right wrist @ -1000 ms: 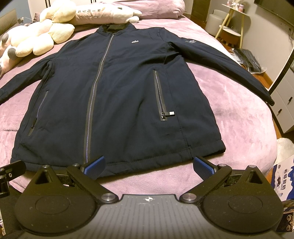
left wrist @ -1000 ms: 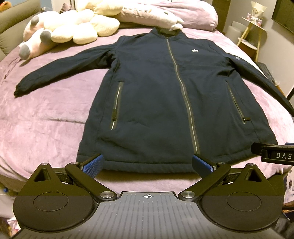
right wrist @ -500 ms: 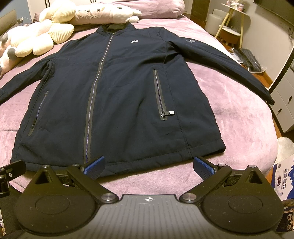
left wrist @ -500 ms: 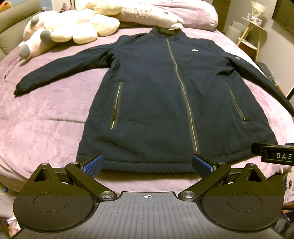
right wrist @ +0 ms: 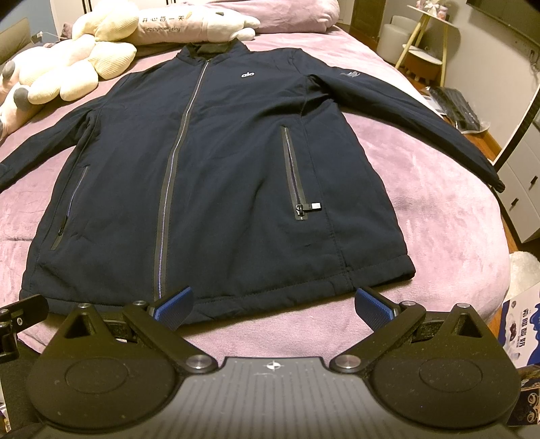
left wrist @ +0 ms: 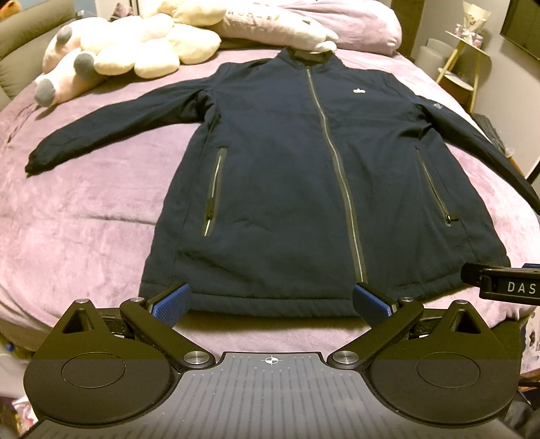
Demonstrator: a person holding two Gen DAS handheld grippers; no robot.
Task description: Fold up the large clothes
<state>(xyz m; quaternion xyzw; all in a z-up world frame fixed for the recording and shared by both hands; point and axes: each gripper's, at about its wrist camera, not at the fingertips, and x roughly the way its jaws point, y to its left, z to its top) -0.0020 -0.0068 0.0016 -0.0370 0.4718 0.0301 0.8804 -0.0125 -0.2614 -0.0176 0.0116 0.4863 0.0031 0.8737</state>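
- Dark navy zip-front jacket (left wrist: 303, 189) lies flat, front up, on the mauve plush bedspread (left wrist: 84, 216). Collar at 12 o'clock, hem at 6, zip closed the full length.
- Both sleeves spread out: one runs to about 9 o'clock with its cuff in full view from the left wrist; the other goes to 3 o'clock and is cut by the frame edge there. The right wrist view shows that cuff near the bed edge.
- Left gripper (left wrist: 270, 300): blue-padded fingers (left wrist: 170, 302) spread wide, nothing between them. Sits just short of the hem, straddling the left half of it. Contact with the fabric: cannot tell, the pads overlap the hem line in view.
- Right gripper (right wrist: 272, 304): fingers (right wrist: 373, 305) equally wide apart, holding nothing. Right pad is over bare bedspread, clear of the hem corner; left pad overlaps the hem near the zip end.
- Each gripper shows only as a black sliver at the other camera's edge; the lettering on it is cut off after "DAS".
- Cream and pink plush toy (left wrist: 111, 57) at 10–11 o'clock, partly out of frame.
- Printed cushion (right wrist: 189, 27) at 12 o'clock touches the collar; its text is too small to read reliably.
- White chest logo (right wrist: 248, 74) is legible; the sleeve patch is blurred.
- Dark flat item (right wrist: 455, 108) on the floor at 2 o'clock: cannot identify.
- No hands or sleeves of the person are in view.
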